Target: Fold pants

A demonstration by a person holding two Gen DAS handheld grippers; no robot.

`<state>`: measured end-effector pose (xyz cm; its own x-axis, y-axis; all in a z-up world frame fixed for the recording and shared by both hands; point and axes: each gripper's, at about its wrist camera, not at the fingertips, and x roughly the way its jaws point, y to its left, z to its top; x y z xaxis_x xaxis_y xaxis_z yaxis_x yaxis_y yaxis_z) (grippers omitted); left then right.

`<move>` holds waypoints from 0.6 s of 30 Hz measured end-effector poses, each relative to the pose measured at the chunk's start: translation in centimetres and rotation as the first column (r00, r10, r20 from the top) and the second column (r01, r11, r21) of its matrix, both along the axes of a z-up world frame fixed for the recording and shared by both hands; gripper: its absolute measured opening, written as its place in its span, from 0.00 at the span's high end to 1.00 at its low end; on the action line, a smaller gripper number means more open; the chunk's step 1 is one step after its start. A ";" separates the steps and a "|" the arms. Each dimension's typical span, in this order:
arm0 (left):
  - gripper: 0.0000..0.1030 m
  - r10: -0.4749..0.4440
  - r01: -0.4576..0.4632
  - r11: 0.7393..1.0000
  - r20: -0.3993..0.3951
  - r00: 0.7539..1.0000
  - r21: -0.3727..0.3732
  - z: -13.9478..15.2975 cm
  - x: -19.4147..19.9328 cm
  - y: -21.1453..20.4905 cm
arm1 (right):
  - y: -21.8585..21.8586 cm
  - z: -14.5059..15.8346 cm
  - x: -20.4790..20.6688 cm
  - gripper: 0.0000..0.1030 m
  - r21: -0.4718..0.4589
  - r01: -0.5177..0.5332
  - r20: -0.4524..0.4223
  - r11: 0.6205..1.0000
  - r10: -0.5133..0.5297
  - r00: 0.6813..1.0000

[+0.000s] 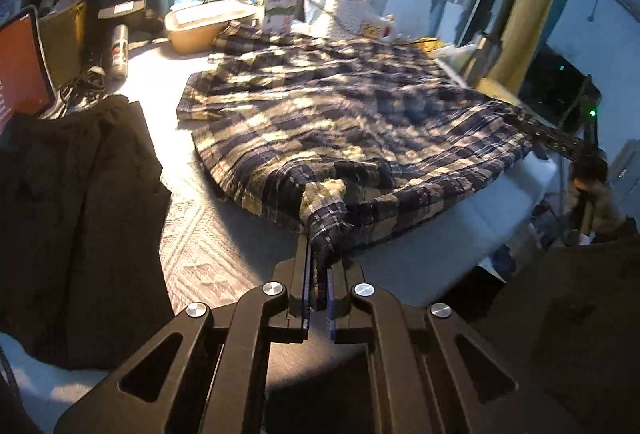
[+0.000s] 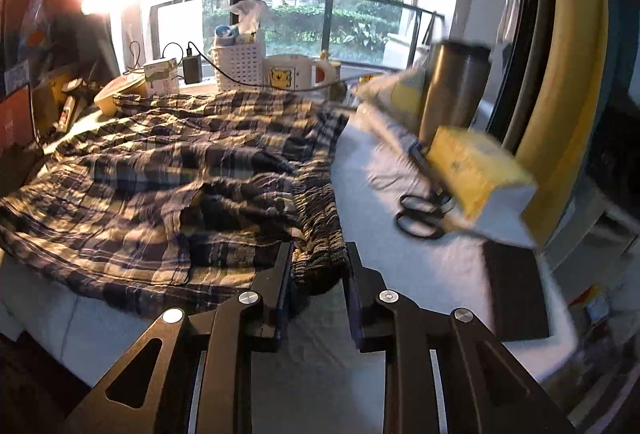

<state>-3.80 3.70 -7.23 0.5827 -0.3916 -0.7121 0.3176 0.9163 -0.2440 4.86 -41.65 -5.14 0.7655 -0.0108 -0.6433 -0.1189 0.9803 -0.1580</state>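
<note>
the plaid pants (image 1: 340, 122) lie spread and rumpled across the middle of the counter (image 1: 192, 246), reaching its near edge. the left gripper (image 1: 319, 270) has its jaws closed on a bunched corner of the fabric at that near edge. the right gripper (image 2: 319, 266) has its jaws parted around the gathered waistband, the cloth sitting between them and not visibly pinched. on the counter's right side, beside the pants, lie black scissors (image 2: 420, 214), a yellow box (image 2: 476, 170) and a steel tumbler (image 2: 452, 86). a white basket (image 2: 240, 62) stands at the far edge.
</note>
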 end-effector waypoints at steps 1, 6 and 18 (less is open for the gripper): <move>0.96 -0.009 0.009 1.000 -0.012 1.000 -0.001 0.1 -0.2 -0.1 | 0.0 0.4 -0.3 0.77 -0.009 -0.003 0.001 1.000 0.003 1.000; 0.89 -0.003 0.005 1.000 -0.104 0.995 0.020 -2.1 -0.3 0.1 | -0.4 0.4 -1.3 0.77 -0.030 -0.004 -0.051 1.000 0.003 0.999; 0.38 0.206 -0.196 0.965 -0.041 0.978 0.173 0.3 3.1 6.7 | -4.2 -1.3 -0.1 0.19 0.066 0.110 -0.103 0.992 -0.103 0.989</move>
